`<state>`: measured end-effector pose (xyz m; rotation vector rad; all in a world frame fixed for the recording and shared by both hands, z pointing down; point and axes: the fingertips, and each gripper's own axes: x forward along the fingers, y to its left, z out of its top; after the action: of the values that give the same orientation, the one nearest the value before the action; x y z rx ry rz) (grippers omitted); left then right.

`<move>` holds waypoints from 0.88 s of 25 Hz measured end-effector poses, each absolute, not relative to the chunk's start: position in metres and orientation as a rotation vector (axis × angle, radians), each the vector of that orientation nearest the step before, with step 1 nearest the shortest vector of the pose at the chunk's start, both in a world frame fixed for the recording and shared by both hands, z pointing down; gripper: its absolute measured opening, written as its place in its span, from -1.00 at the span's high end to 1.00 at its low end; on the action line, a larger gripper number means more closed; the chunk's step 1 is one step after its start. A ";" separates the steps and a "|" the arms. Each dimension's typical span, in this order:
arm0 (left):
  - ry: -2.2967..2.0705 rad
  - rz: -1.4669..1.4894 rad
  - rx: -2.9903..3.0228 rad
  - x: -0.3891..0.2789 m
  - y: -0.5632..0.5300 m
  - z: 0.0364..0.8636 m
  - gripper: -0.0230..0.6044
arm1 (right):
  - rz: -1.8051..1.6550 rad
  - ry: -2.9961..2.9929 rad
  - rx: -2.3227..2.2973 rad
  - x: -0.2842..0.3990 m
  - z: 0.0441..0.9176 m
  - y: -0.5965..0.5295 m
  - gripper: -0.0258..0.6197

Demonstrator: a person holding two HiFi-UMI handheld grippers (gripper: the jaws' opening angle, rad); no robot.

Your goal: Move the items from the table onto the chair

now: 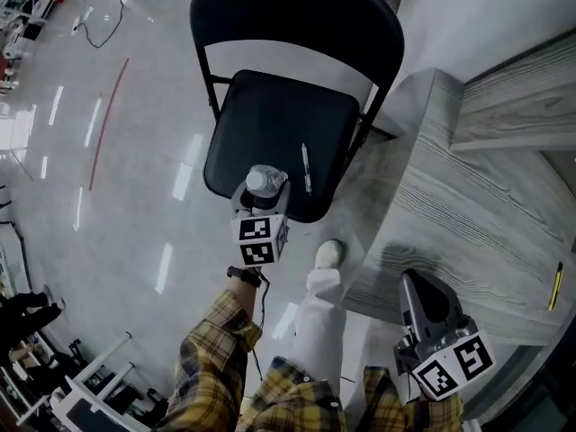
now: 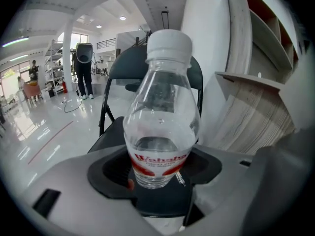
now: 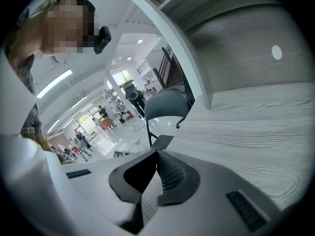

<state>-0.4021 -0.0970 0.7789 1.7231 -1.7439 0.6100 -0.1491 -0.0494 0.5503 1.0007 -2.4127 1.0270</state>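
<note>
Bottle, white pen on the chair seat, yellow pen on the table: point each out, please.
bottle (image 2: 161, 119), left gripper view, on its clear body above the label.
white pen (image 1: 306, 169), head view, middle of its barrel.
yellow pen (image 1: 555, 286), head view, middle of its barrel.

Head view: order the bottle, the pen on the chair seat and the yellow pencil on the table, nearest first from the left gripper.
1. bottle, in the left gripper
2. pen, on the seat to its right
3. yellow pencil, far right on the table

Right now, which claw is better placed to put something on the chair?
Left: the left claw grips the water bottle over the chair; the right claw is shut, empty, above the table.
</note>
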 end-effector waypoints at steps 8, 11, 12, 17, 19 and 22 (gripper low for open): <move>-1.726 0.700 1.772 -0.396 -0.115 0.829 -0.04 | 1.032 -2.392 1.015 -0.154 0.568 -0.048 0.86; -1.734 0.695 1.767 -0.396 -0.116 0.830 -0.04 | 1.047 -2.394 1.017 -0.157 0.570 -0.048 0.86; -1.730 0.693 1.761 -0.396 -0.115 0.830 -0.04 | 1.048 -2.397 1.017 -0.158 0.570 -0.048 0.86; -1.713 0.688 1.717 -0.396 -0.109 0.833 -0.07 | 1.033 -2.418 1.017 -0.163 0.567 -0.047 0.86; -1.696 0.666 1.686 -0.397 -0.105 0.833 -0.12 | 1.023 -2.419 1.013 -0.164 0.566 -0.045 0.86; -1.658 0.654 1.658 -0.394 -0.100 0.833 -0.16 | 1.002 -2.422 1.005 -0.165 0.564 -0.042 0.86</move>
<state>-0.3939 -0.0997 0.8326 1.6575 -1.6582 0.6539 -0.1653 -0.0423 0.5638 1.0055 -2.4219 1.0021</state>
